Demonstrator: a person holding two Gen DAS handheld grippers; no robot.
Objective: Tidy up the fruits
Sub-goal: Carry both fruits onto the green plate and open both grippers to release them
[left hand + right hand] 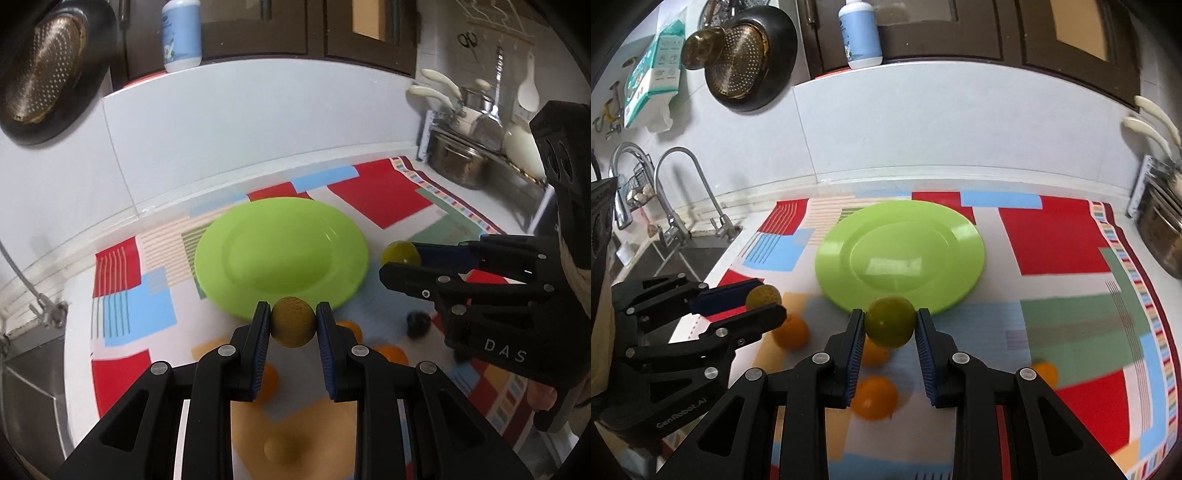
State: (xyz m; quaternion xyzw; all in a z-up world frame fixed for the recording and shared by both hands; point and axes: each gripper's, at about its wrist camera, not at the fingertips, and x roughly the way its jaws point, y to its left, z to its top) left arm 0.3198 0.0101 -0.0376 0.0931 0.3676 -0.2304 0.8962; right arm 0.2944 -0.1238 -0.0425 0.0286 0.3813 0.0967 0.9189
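Observation:
A green plate point(280, 254) lies on the patterned mat point(380, 203); it also shows in the right wrist view point(901, 254). My left gripper point(293, 321) is shut on a rough yellow-brown fruit point(293, 322), held above the mat just short of the plate's near rim; the same gripper point(764, 302) and fruit point(764, 295) show in the right wrist view. My right gripper point(890, 321) is shut on a smooth green fruit point(890, 321), held near the plate's near rim; the left wrist view shows this gripper point(400, 264) and fruit point(400, 253) at the right. Several oranges point(873, 397) lie on the mat below.
A sink with taps point(676, 192) is at the left. Pots and a rack point(461, 155) stand at the back right. A dark small fruit point(419, 323) and a yellowish fruit point(282, 448) lie on the mat. A white wall runs behind the counter.

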